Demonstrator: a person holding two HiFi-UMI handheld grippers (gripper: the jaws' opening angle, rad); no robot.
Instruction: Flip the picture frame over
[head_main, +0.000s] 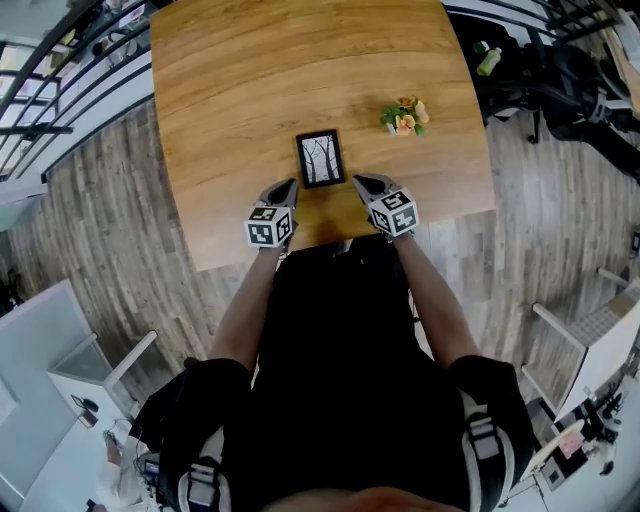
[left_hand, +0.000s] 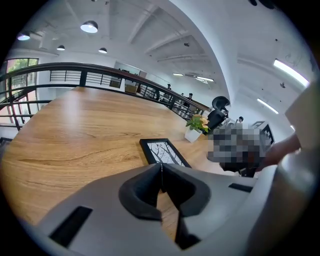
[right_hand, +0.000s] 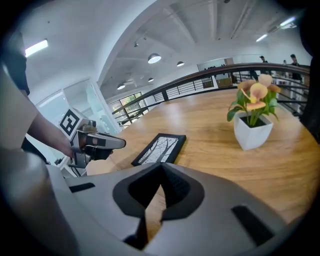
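Head view first: closest in you've got the person's dark top and both forearms reaching out to the near edge of the wooden table. The left gripper and right gripper sit side by side just over that edge, tips pointing away from the person. In the left gripper view its jaws are pressed together with nothing between them, and it's the same in the right gripper view: tips meeting, nothing pinched. Right past the tips, between the two grippers, the picture frame lies flat on the table, black border, bare-tree picture facing up, neither gripper touching it. Further back and off to the right there's a small flower pot, white with orange blooms, well apart from the frame. Beyond the table, black railings.
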